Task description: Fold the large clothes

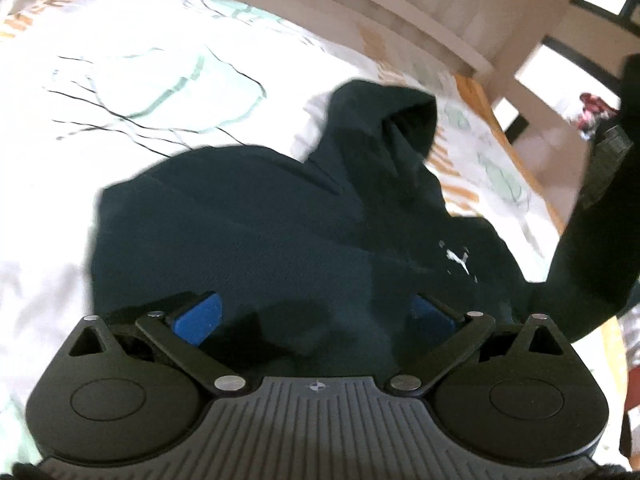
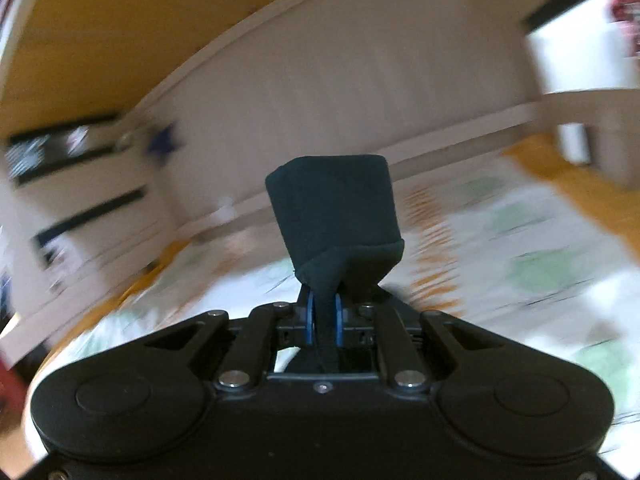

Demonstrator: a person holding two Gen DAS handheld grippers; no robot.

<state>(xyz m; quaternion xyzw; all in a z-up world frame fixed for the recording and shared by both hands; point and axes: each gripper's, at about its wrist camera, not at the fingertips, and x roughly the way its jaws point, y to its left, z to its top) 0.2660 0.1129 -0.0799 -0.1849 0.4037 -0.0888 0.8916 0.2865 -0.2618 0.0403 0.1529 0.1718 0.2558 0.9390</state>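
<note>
A dark hoodie with a small white logo lies on a bed, its hood towards the far side. My left gripper is open just above the hoodie's near part, blue pads wide apart, nothing between them. One sleeve rises up at the right edge of the left wrist view. My right gripper is shut on that sleeve's cuff, which stands up above the fingers, lifted over the bed.
The bed sheet is white with green and orange patterns. A wooden bed frame edge runs along the right. A pale headboard or wall panel stands beyond the bed, with shelves at the left.
</note>
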